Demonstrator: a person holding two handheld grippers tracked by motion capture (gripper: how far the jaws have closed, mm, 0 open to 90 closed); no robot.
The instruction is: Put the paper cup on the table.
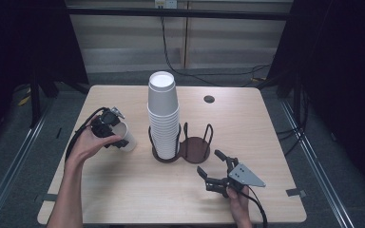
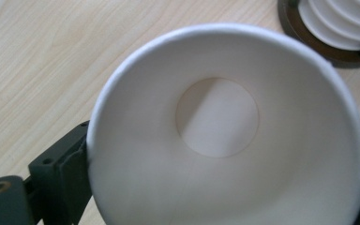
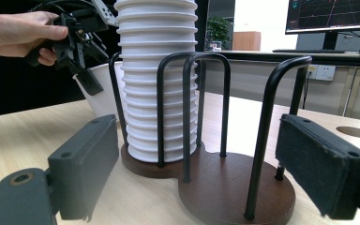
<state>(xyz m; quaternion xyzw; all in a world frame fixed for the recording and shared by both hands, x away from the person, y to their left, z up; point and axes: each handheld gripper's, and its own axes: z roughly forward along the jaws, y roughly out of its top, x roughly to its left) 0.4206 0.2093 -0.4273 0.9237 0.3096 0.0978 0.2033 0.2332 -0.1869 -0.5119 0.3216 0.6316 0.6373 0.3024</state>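
A tall stack of white paper cups stands in the left ring of a dark wooden two-ring holder; its right ring holds nothing. My left gripper is shut on a single white paper cup, tilted, just left of the holder. In the left gripper view the cup's open mouth faces the camera, with one jaw pad pressed on its rim. My right gripper stands open near the table's front, pointing at the holder and the stack. The held cup appears behind the stack.
A round cable hole sits in the wooden table at the back right. The holder's black wire hoops rise between my right gripper and the stack. Cables run across the floor behind the table.
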